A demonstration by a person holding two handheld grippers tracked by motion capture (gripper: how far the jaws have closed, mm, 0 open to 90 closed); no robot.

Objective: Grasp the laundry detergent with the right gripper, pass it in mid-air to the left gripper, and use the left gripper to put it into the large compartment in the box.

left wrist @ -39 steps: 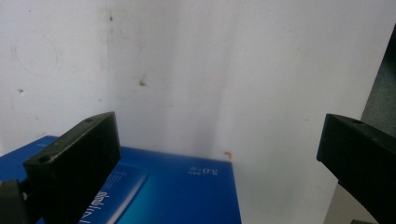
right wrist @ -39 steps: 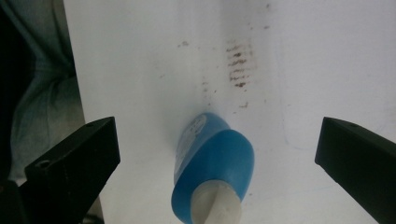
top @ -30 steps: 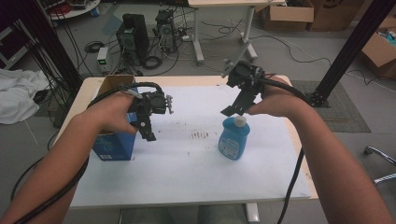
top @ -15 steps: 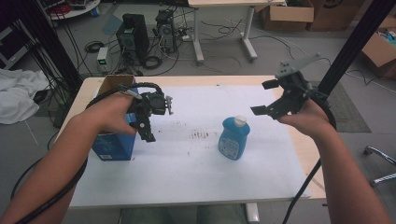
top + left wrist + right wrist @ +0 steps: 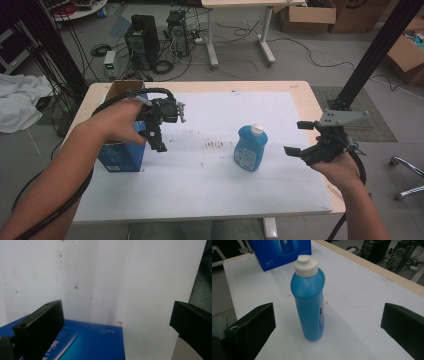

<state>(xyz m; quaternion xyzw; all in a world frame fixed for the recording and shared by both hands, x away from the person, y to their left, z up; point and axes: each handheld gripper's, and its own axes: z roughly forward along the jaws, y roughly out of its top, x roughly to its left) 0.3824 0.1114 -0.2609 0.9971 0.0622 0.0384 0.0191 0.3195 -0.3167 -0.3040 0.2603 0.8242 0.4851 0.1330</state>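
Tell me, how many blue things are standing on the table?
2: the blue bottle stands upright near the middle, and the blue box stands at the left side, under the left tool.

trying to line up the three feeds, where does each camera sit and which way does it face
High view: above the person's side, facing forward and down on the table; both forearms, left gripper, right gripper show.
Left gripper view: rides the left gripper, facing down past its open jaws at the blue box.
Right gripper view: rides the right gripper, facing level across the table at the blue bottle, jaws open.
Shared: the bottle and box show in the high and right gripper views.
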